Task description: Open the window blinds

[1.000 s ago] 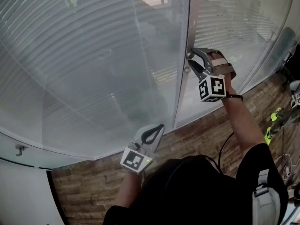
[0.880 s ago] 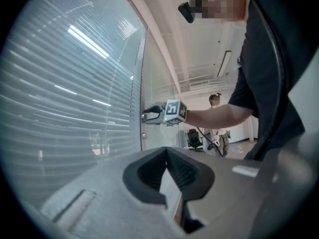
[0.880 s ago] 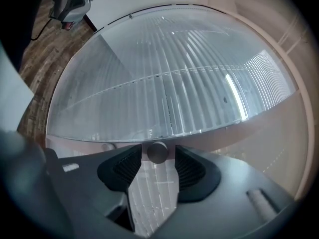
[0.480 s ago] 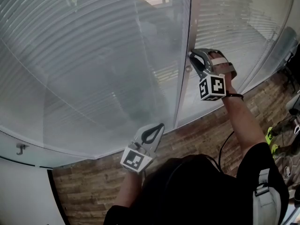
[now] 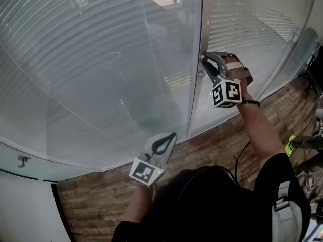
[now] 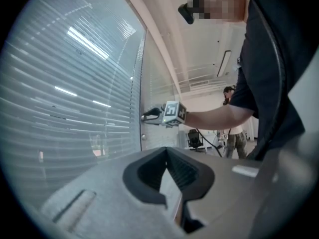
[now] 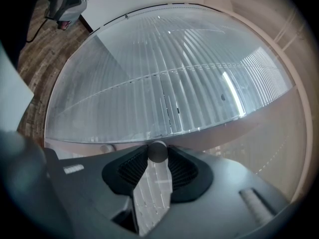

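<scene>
Closed horizontal blinds (image 5: pixel 101 69) hang behind the glass of a tall window. On the metal frame post (image 5: pixel 200 29) between two panes sits a small round knob (image 7: pixel 158 152). My right gripper (image 5: pixel 204 65) (image 7: pixel 158 157) is shut on that knob; its jaws have just been closing, and the knob is pinched between the ribbed pads. A second knob (image 5: pixel 201 75) sits just below it on the post. My left gripper (image 5: pixel 173 135) (image 6: pixel 167 151) hangs lower, short of the glass, shut with nothing in it. The left gripper view also shows the right gripper (image 6: pixel 144 117) at the post.
A wood-plank floor (image 5: pixel 222 140) runs along the window's foot. A wall hook (image 5: pixel 21 160) sticks out at lower left. Gear with a yellow-green part (image 5: pixel 291 144) lies on the floor at right. An office chair (image 6: pixel 195 139) and a standing person (image 6: pixel 232 128) are behind.
The right gripper's jaws, open around the knob a second ago, have closed onto it. The left gripper has not moved. The gear on the floor at right has shifted.
</scene>
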Demonstrator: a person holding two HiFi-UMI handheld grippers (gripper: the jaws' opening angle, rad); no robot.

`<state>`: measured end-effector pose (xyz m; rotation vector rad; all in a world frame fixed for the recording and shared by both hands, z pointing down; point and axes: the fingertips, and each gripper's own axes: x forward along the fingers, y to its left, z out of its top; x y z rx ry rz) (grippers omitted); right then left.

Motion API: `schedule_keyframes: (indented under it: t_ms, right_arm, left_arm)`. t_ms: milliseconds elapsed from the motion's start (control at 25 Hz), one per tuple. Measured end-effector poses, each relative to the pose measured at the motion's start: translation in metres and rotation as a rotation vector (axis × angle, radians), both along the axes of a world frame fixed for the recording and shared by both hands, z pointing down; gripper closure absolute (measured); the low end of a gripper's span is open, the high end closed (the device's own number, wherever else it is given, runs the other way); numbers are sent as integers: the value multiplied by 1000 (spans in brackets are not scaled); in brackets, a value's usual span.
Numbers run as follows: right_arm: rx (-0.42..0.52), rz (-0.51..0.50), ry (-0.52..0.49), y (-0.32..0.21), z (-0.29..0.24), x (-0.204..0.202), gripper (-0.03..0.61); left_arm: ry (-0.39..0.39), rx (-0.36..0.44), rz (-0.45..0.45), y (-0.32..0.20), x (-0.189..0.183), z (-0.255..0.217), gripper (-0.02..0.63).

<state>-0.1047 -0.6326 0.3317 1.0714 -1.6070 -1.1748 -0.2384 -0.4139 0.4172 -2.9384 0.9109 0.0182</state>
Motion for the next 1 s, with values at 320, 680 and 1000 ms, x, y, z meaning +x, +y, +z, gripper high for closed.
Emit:
schedule_keyframes:
  t_ms: [320, 680, 1000]
  right_arm:
    - [-23, 7, -57, 0, 1, 1, 460]
    - [-93, 22, -270, 0, -3, 2, 459]
    - [-184, 42, -680, -3, -7, 6, 459]
  left_arm:
    - [-1, 3, -2, 3, -1, -1, 609]
    - [-1, 6, -6, 7, -3, 1, 609]
    - [0, 5, 1, 10, -6, 2, 609]
